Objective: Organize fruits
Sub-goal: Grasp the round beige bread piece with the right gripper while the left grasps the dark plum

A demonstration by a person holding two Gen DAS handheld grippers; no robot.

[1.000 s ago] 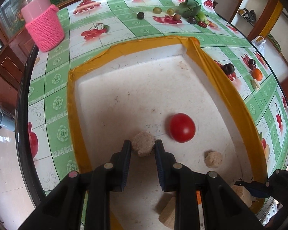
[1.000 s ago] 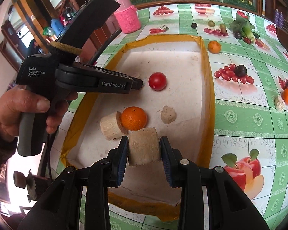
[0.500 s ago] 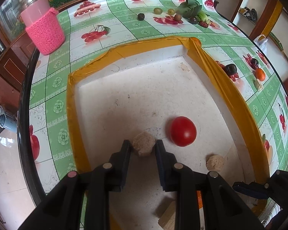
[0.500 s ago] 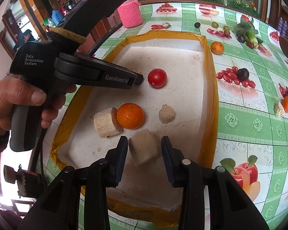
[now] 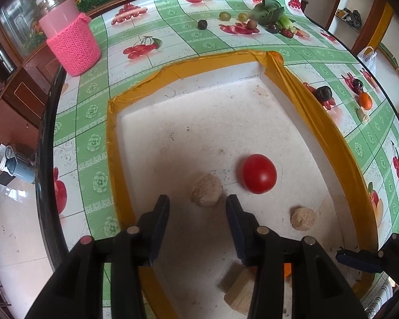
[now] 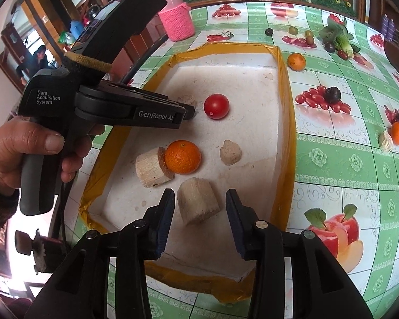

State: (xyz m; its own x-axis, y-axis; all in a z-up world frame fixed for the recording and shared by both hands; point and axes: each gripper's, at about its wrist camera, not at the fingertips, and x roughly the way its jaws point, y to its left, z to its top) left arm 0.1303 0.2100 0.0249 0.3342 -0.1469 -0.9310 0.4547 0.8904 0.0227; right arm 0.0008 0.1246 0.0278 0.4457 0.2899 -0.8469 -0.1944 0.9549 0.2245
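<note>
Beige lump [image 5: 207, 190] released, white tray [image 5: 252, 111], fruit-print tablecloth [image 5: 93, 138]

Both views are fisheye and sit just behind a gripper's 2 fingers, looking steeply down and forward. The left wrist view hangs close over the near-left part of the tray [image 5: 319, 130], facing its far corner and the table [image 5: 173, 34] beyond. The right wrist view looks from the tray's near end along its length, with the left gripper [image 6: 188, 110] at its left. Both share the tray floor, the tomato [image 5: 258, 173] [image 6: 216, 106] and the pink jar [image 5: 71, 45] [image 6: 176, 20].
</note>
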